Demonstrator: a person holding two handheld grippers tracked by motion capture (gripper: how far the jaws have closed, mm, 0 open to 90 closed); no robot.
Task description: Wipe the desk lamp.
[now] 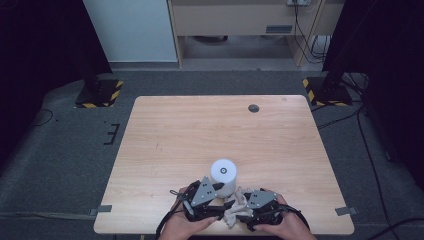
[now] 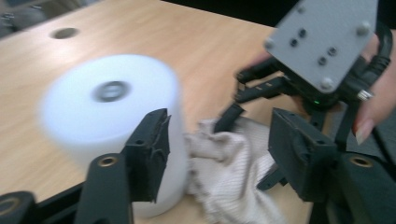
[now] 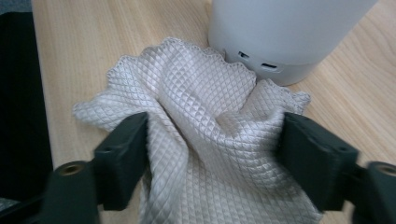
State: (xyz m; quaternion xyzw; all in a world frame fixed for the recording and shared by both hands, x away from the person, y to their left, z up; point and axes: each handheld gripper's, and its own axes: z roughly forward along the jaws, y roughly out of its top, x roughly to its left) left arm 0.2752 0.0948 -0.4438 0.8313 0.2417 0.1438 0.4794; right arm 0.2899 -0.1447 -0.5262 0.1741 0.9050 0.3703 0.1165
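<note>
A white cylinder-shaped device (image 1: 223,175) stands upright near the table's front edge, with small ports low on its wall (image 3: 261,63). A crumpled beige waffle-weave cloth (image 1: 234,209) lies against its base. My left gripper (image 2: 224,158) is open, one jaw in front of the cylinder (image 2: 107,112) and the cloth (image 2: 229,163) between the jaws. My right gripper (image 3: 219,156) is open wide, with the bunched cloth (image 3: 205,121) filling the gap and touching both jaws. In the high view the left gripper (image 1: 223,196) and the right gripper (image 1: 238,212) point at each other over the cloth.
The light wooden table (image 1: 200,130) has a round cable hole (image 1: 254,108) at the back right. The table's front edge lies just under both hands. Dark stands with striped bases (image 1: 99,93) sit on the grey floor behind the table.
</note>
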